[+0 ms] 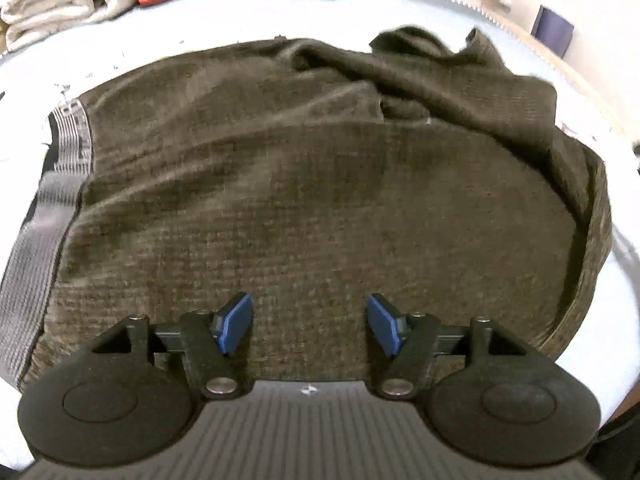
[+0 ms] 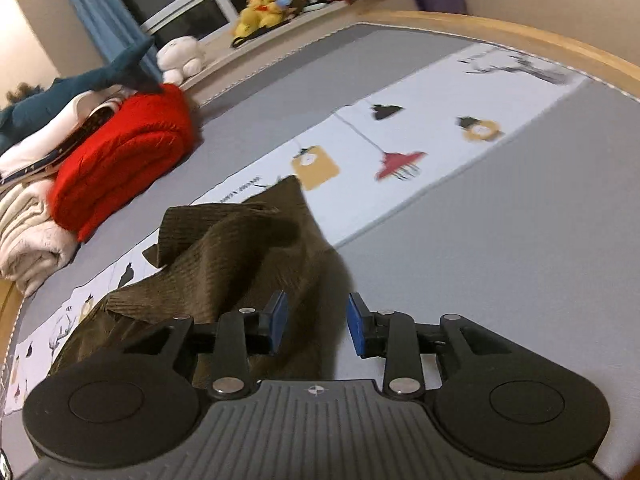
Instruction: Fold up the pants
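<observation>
**A:** Any writing I can read from here?

**B:** A line of small dark print sits on the white illustrated strip (image 2: 404,128) just past the pants, but it is too blurred for me to read. The strip also carries cartoon pictures: a yellow tag, a red lamp shape, black figures. No brand marks show on either gripper.

**A:** How do I have the grippers posed?

**B:** My left gripper (image 1: 310,326) hovers low over the olive-brown pants (image 1: 304,184), looking across the cloth, its blue pads (image 1: 234,322) spread wide with nothing between them. My right gripper (image 2: 316,326) is tilted, looking along the bed (image 2: 520,240); its jaws stand moderately apart, holding nothing, with the pants' bunched end (image 2: 240,248) lying under and ahead of its left finger.

**A:** Where are the pants?

**B:** Spread on the bed across the strip, mostly flat nearer my left gripper, rumpled into folds at the far right. The grey elastic waistband (image 1: 52,216) shows at the left side.

**A:** Edges and room?

**B:** A red folded garment (image 2: 124,164) and a cream pile (image 2: 28,236) sit near the bed's far left edge, apart from the pants. Grey sheet lies open to the right, up to the wooden bed rim (image 2: 520,34).
</observation>
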